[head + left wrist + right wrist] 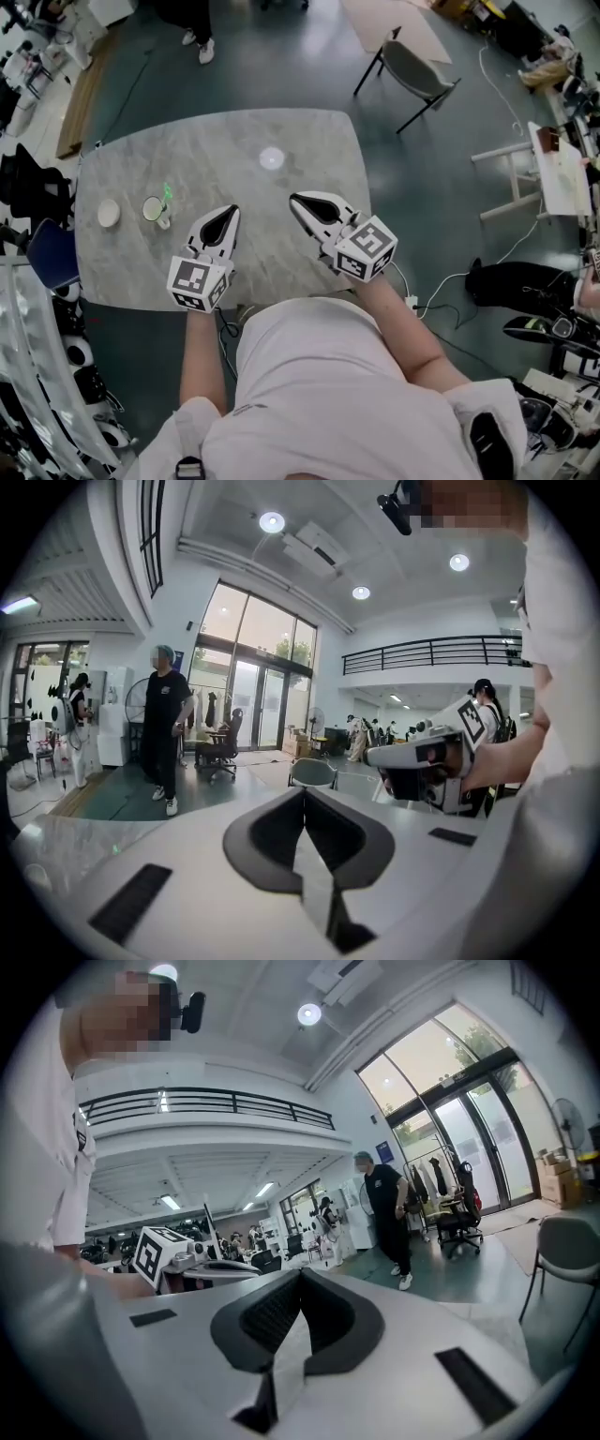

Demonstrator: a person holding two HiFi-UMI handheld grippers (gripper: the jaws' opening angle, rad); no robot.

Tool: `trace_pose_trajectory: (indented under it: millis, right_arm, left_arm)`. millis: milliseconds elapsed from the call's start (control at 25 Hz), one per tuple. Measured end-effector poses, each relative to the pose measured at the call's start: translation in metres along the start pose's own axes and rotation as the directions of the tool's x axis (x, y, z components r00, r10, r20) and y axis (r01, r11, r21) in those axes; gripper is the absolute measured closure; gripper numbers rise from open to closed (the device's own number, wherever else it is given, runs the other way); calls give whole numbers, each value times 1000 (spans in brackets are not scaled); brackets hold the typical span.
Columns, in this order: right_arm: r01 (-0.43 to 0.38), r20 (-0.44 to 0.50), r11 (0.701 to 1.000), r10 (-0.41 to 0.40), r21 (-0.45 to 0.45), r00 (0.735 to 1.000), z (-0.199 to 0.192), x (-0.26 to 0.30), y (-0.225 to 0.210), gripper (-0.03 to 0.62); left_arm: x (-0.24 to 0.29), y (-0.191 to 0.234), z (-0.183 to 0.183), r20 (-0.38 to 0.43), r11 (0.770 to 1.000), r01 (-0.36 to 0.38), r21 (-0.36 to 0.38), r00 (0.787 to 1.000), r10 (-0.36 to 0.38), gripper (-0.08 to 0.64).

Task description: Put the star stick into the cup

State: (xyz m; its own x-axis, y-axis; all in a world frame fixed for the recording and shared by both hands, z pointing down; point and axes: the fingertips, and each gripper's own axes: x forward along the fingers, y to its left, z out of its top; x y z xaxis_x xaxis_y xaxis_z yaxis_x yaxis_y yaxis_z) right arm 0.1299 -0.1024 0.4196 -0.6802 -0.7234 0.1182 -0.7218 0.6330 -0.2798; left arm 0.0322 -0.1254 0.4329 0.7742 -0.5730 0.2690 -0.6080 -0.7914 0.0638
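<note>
Over the bench (246, 141), near edge: left tool (228, 214) and right tool (296, 200), jaws together, nothing held.
Stick (167, 194) at 2 o'clock of cup (152, 208); best to open the left tool early, pinch low, avoid tipping the cup.

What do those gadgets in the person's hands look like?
The left hand-held gripper and right hand-held gripper are each a white, tapering shell with black lining round the two jaws. At the back of each sits a white cube printed with black square markers. The person wears a white short-sleeved shirt.
</note>
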Motion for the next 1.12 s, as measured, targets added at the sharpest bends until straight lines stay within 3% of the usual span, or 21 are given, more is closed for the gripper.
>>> trace_pose_trajectory:
  millis: [480,720,1120]
  right_arm:
    - [43,31,998,-42,-44,999,-9,-39,14,581]
    - [67,23,994,-65,-91,998,-17,-39,17,581]
    - [132,49,989,-129,-69,990,-16,-42,5,581]
  left_arm:
    - [1,-40,11,11,997,61,55,998,-62,557]
    - [-3,-43,10,10,996,73,58,997,-74,557]
    - [-2,-40,6,0,995,92,41,996,-92,557]
